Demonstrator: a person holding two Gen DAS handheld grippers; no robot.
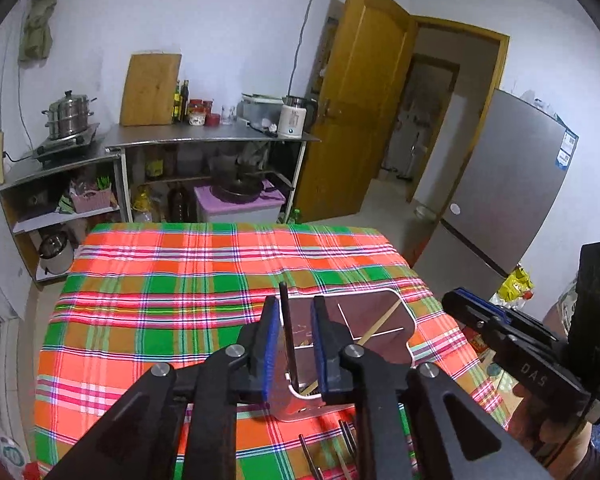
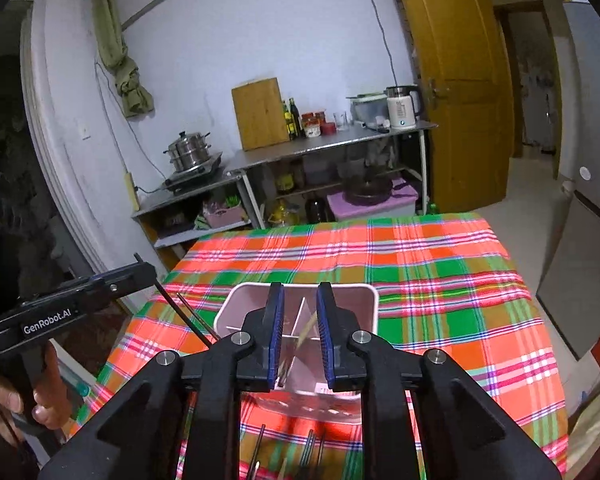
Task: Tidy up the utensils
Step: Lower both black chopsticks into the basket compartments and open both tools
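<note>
Plaid cloth in orange, green and pink (image 1: 188,280) covers the counter, whose far edge runs clear across both views with bare floor beyond; most of the cloth ahead and to the sides lies open. Near the front edge stands a pale divided utensil holder (image 1: 396,320), with a light wooden chopstick (image 1: 380,326) leaning inside it. Left gripper (image 1: 296,344) hangs over the holder's near-left corner, its blue-padded fingers (image 1: 272,344) slightly parted; a dark chopstick (image 1: 289,332) stands upright in the gap with its lower end inside the holder, and whether the pads still press it cannot be told, though a gap shows on its right side. Right gripper (image 2: 300,336) sits above the holder's near rim (image 2: 300,394), its fingers (image 2: 277,336) parted a little and grasping nothing, the wooden chopstick (image 2: 306,330) in line with the gap below them. More utensils (image 2: 312,452) lie on the cloth just in front of the holder. A person's hand (image 2: 16,396) holds the left gripper's handle at the counter's left edge.
</note>
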